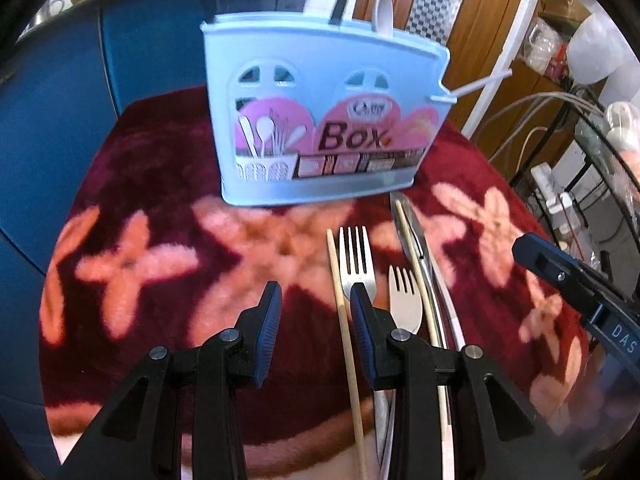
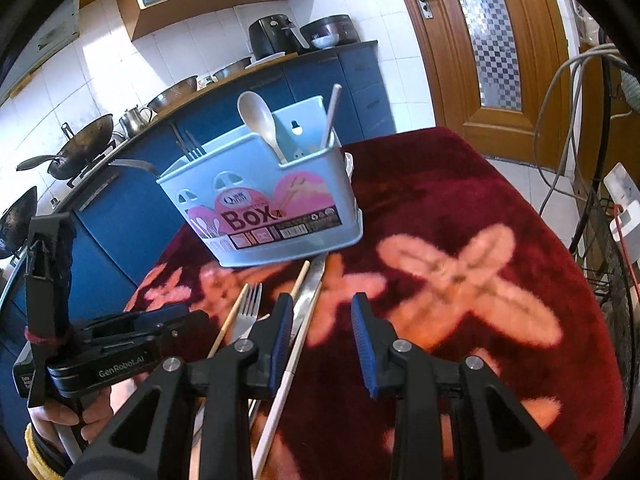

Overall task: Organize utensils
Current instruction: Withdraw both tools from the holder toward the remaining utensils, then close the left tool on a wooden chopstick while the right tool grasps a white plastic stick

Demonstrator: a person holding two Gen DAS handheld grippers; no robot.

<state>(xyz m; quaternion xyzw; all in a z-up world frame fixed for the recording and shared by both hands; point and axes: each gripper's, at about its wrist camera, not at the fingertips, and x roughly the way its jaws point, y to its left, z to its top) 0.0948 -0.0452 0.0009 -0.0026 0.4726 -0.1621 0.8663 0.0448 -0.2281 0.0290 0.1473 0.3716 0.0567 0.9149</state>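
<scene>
A pale blue utensil box stands upright beyond the jaws, holding a spoon and a chopstick. A metal fork, small fork, chopsticks and knife lie side by side near the jaws, just before the box.

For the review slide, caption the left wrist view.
Open left tongs above a metal fork and chopstick, facing the blue utensil box.

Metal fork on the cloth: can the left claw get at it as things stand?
Probably yes. The left claw is open and empty, with the metal fork just ahead, uncovered. A wooden chopstick lies close alongside and might get pinched too.
</scene>
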